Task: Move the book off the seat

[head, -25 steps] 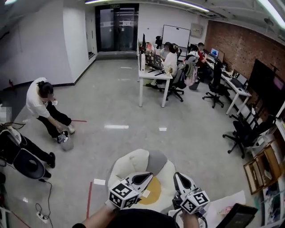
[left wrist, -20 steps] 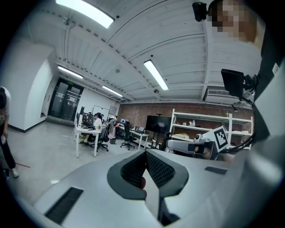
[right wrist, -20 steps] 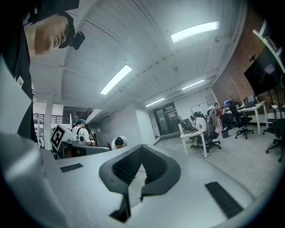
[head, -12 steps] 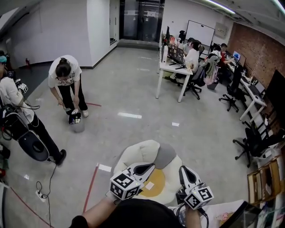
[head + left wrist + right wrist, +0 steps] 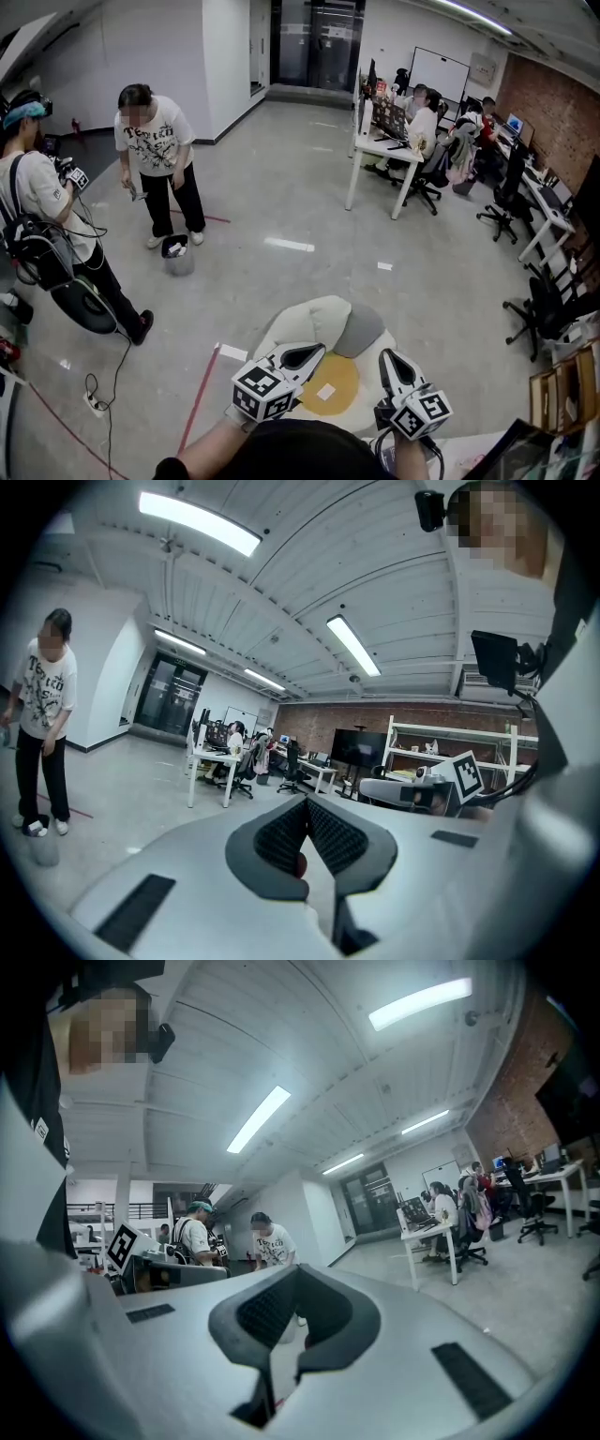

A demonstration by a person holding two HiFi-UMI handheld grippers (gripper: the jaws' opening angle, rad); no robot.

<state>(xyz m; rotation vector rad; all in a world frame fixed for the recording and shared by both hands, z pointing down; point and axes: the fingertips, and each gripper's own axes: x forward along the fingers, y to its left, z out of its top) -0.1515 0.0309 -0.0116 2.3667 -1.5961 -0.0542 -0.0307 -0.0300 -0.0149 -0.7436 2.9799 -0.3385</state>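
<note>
A round cream seat (image 5: 300, 323) with a grey part (image 5: 361, 330) lies on the floor right below me. A yellow disc (image 5: 336, 375) with a small white slip (image 5: 325, 392) lies on it. I cannot make out a book on it. My left gripper (image 5: 314, 352) and right gripper (image 5: 387, 357) hover side by side over the seat's near half, both shut and empty. In the left gripper view the gripper (image 5: 307, 801) points level into the room, and so does the right gripper (image 5: 295, 1267) in its own view.
A person in a white T-shirt (image 5: 157, 155) stands by a grey bucket (image 5: 178, 259). At the left stands a person with a backpack (image 5: 42, 225). Red tape (image 5: 199, 398) and a cable (image 5: 98, 398) run over the floor. Desks (image 5: 380, 150) and office chairs (image 5: 548, 309) line the right. A dark flat thing (image 5: 525, 455) shows at the bottom right.
The head view has swung left. The person at the bucket has straightened up, and the person with the backpack has come into view. Both grippers stay shut above the seat.
</note>
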